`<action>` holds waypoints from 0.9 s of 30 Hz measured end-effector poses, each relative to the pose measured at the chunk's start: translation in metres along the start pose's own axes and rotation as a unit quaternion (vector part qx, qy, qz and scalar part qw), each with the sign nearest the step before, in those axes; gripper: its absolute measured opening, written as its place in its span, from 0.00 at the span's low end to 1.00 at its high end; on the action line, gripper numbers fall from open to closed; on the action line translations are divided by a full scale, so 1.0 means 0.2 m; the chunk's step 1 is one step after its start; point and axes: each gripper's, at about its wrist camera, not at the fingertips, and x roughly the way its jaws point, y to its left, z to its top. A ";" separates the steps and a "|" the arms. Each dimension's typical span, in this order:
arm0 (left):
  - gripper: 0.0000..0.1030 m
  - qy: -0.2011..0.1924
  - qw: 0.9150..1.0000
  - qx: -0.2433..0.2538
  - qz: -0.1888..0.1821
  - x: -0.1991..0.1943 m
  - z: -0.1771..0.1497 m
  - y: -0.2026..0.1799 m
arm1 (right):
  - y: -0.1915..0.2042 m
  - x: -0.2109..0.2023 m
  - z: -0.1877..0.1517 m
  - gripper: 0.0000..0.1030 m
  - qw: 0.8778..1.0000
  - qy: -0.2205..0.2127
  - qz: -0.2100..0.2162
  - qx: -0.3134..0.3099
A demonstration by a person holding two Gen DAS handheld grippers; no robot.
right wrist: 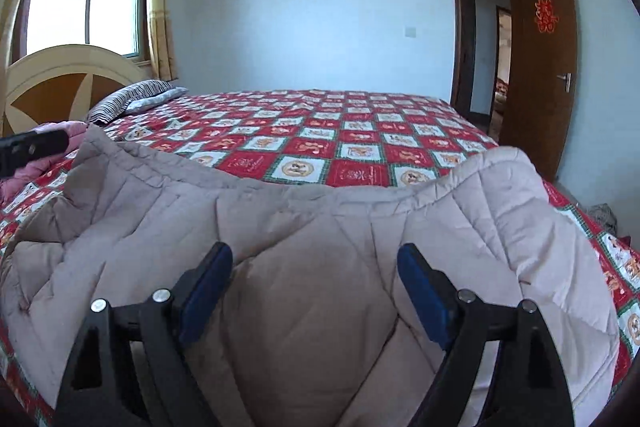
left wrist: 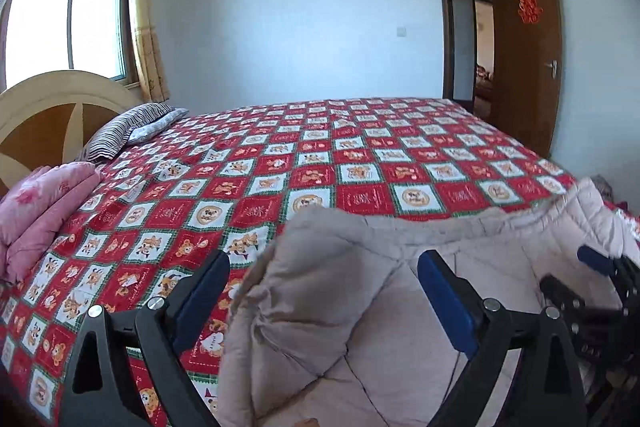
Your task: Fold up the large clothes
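Observation:
A large beige quilted garment (right wrist: 280, 235) lies bunched on the near part of a bed with a red checked cartoon bedspread (right wrist: 320, 131). In the left wrist view the garment (left wrist: 340, 287) fills the lower middle and right. My left gripper (left wrist: 324, 287) is open, its blue-padded fingers straddling the garment's raised left fold. My right gripper (right wrist: 316, 283) is open above the garment's middle, holding nothing. The right gripper also shows at the right edge of the left wrist view (left wrist: 600, 279); part of the left gripper shows at the left edge of the right wrist view (right wrist: 32, 147).
A pink folded quilt (left wrist: 44, 203) and striped pillows (left wrist: 124, 131) lie at the head of the bed by the wooden headboard (left wrist: 48, 107). A window with a curtain is at the back left. An open brown door (left wrist: 528, 55) stands at the back right.

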 end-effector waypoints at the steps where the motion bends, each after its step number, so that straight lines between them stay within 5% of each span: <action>1: 0.93 0.012 1.000 0.000 -0.001 0.04 -0.02 -0.02 | -0.01 0.04 0.00 0.84 1.000 0.006 0.000 0.001; 13: 0.93 0.076 0.996 0.016 0.041 0.47 -0.07 -0.13 | -0.11 0.29 0.05 0.89 0.994 0.084 -0.049 0.041; 27: 0.99 0.108 0.993 -0.051 -0.008 0.66 -0.19 -0.07 | -0.10 0.42 -0.02 0.96 0.988 0.138 -0.052 0.038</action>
